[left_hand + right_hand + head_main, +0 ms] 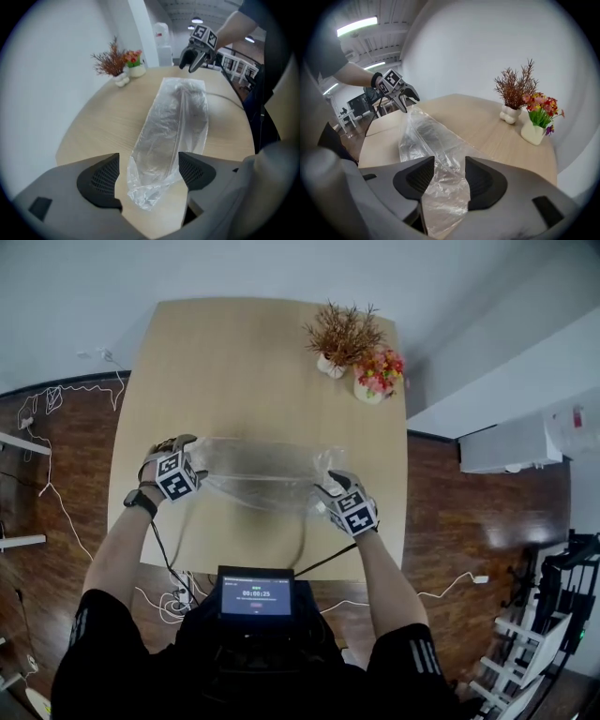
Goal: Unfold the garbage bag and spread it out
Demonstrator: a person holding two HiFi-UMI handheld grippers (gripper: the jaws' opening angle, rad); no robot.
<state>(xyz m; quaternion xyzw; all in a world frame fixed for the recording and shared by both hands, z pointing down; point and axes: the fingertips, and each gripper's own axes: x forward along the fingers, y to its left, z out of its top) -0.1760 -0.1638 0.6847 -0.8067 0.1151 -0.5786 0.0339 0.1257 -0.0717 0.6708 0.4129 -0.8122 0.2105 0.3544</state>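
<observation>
With the clear garbage bag (pixel 262 470) lying along the table (pixel 234 362), the left gripper (pixel 149 165) wide and the right gripper (pixel 450 171) narrowly parted around its ends, each should pinch one film layer before drawing apart.

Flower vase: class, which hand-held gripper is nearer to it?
Right. The right hand-held gripper is at the end of the bag on the same side of the table as the flower vase; the left hand-held gripper is at the opposite end, farther off.
</observation>
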